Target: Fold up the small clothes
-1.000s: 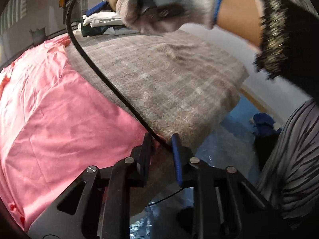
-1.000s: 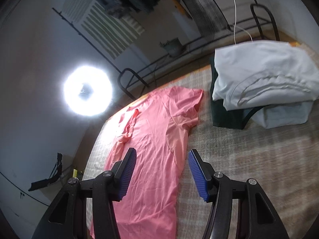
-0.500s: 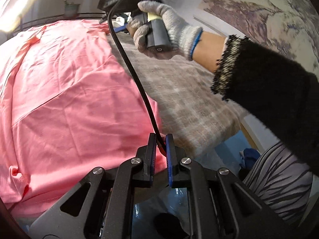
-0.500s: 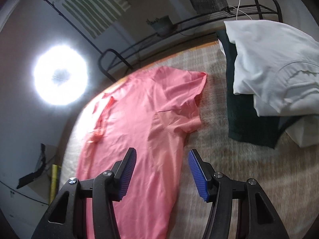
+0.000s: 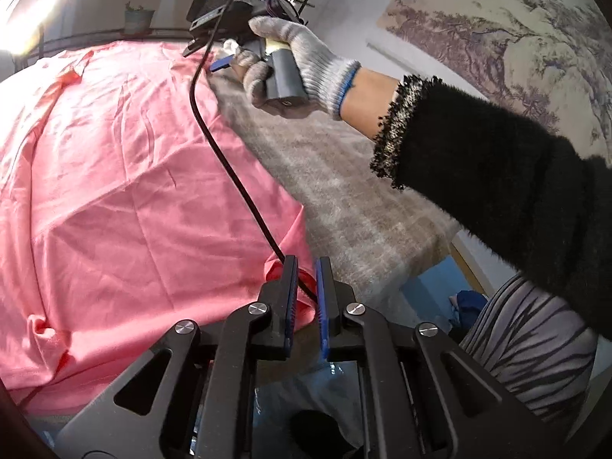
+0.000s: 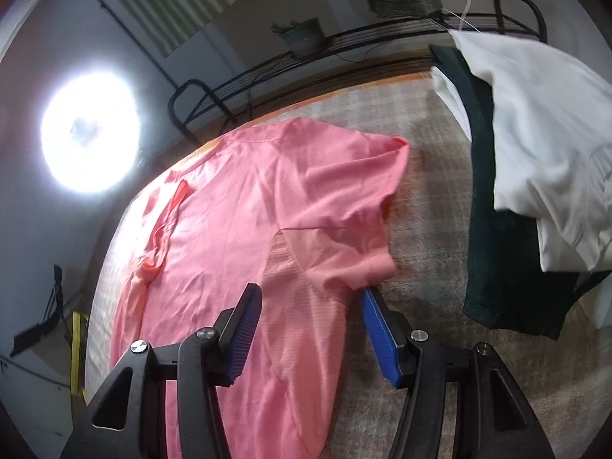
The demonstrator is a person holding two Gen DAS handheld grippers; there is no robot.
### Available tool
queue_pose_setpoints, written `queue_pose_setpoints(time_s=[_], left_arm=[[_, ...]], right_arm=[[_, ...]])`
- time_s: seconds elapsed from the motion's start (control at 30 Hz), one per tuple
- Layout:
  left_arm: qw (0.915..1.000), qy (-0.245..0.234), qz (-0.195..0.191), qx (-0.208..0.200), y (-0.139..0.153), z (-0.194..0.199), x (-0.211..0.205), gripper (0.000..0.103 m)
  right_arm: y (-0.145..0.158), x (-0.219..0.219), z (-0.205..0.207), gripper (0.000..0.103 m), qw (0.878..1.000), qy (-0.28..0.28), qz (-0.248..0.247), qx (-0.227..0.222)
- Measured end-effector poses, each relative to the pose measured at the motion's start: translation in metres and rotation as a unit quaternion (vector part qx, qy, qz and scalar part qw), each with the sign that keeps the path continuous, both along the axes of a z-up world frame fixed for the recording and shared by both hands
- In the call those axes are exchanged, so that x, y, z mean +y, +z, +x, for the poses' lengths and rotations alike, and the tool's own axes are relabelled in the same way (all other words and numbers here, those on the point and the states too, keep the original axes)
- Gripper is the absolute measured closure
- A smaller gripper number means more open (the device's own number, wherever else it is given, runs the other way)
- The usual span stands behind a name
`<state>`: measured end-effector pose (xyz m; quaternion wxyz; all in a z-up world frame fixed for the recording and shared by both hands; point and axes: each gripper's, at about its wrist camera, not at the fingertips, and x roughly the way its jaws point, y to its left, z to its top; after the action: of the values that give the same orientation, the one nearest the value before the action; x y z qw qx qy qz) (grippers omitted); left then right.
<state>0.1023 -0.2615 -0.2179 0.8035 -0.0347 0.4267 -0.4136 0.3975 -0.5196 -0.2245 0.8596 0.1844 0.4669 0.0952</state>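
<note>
Left gripper point(image 5: 305, 290) closed on pink shirt point(image 5: 134, 191) hem | right gripper point(image 6: 311, 327) fingers astride armpit

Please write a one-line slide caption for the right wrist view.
Open right gripper straddles the pink shirt near its sleeve, beside stacked folded clothes.

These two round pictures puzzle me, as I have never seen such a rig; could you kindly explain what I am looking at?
No robot here: a person holds a two-finger gripping tool in each hand, each carrying a fisheye camera looking along its fingers. The left tool has nearly closed on the bottom corner of a pink short-sleeved T-shirt spread on a grey woven cloth-covered table; a black cable also runs between its fingers. Its view also shows the gloved right hand. The right tool is open around the shirt's side below the sleeve. A pile of white and dark green folded clothes lies beside.
</note>
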Motion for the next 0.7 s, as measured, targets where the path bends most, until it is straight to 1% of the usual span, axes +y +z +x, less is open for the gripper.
queue_pose_setpoints(time_s=[0.07, 0.13, 0.17, 0.2, 0.23, 0.3, 0.37, 0.4, 0.43, 0.47, 0.5, 0.53, 0.57, 0.67, 0.7], left_arm=[[0.9998, -0.009, 0.008, -0.015, 0.002, -0.003, 0.001, 0.097], [0.9976, -0.009, 0.037, -0.057, 0.004, -0.009, 0.0, 0.097], [0.9964, -0.004, 0.048, -0.07, 0.004, -0.01, 0.0, 0.097], [0.9961, 0.007, 0.053, -0.071, 0.003, -0.006, 0.004, 0.097], [0.9969, 0.016, 0.049, -0.059, 0.001, 0.001, 0.006, 0.097], [0.9978, 0.028, 0.041, -0.043, -0.003, 0.011, 0.008, 0.097], [0.9983, 0.025, 0.04, -0.034, -0.005, 0.016, 0.003, 0.097], [0.9988, 0.014, 0.039, -0.027, -0.005, 0.018, -0.004, 0.097], [0.9991, 0.001, 0.037, -0.021, -0.006, 0.017, -0.01, 0.097], [0.999, -0.011, 0.041, -0.017, -0.006, 0.015, -0.017, 0.09], [0.9983, -0.025, 0.05, -0.014, -0.008, 0.012, -0.024, 0.083], [0.9977, -0.033, 0.057, -0.014, -0.011, 0.009, -0.029, 0.069], [0.9969, -0.038, 0.066, -0.02, -0.014, 0.004, -0.035, 0.064], [0.994, -0.032, 0.102, -0.025, -0.025, -0.001, -0.046, 0.064], [0.9947, -0.027, 0.096, -0.025, -0.026, 0.0, -0.045, 0.064]], right_arm=[[0.008, -0.001, -0.005, 0.045, 1.0, 0.01, -0.005, -0.01], [0.014, -0.006, -0.011, 0.045, 1.0, 0.012, 0.002, -0.017], [0.017, -0.01, -0.014, 0.045, 1.0, 0.011, 0.004, -0.019], [0.021, -0.015, -0.017, 0.045, 1.0, 0.009, 0.007, -0.021], [0.027, -0.021, -0.02, 0.045, 1.0, 0.009, 0.014, -0.026], [0.043, -0.034, -0.029, 0.045, 0.998, 0.016, 0.041, -0.052], [0.065, -0.052, -0.044, 0.045, 0.993, 0.031, 0.076, -0.088], [0.074, -0.062, -0.052, 0.04, 0.99, 0.036, 0.089, -0.103], [0.084, -0.074, -0.063, 0.037, 0.986, 0.044, 0.105, -0.123], [0.09, -0.081, -0.069, 0.032, 0.983, 0.048, 0.114, -0.134], [0.095, -0.09, -0.079, 0.031, 0.979, 0.054, 0.127, -0.148], [0.1, -0.101, -0.088, 0.031, 0.976, 0.057, 0.138, -0.16], [0.102, -0.108, -0.094, 0.031, 0.974, 0.055, 0.14, -0.167], [0.099, -0.126, -0.107, 0.031, 0.975, 0.04, 0.142, -0.165], [0.096, -0.129, -0.109, 0.031, 0.976, 0.039, 0.142, -0.161]])
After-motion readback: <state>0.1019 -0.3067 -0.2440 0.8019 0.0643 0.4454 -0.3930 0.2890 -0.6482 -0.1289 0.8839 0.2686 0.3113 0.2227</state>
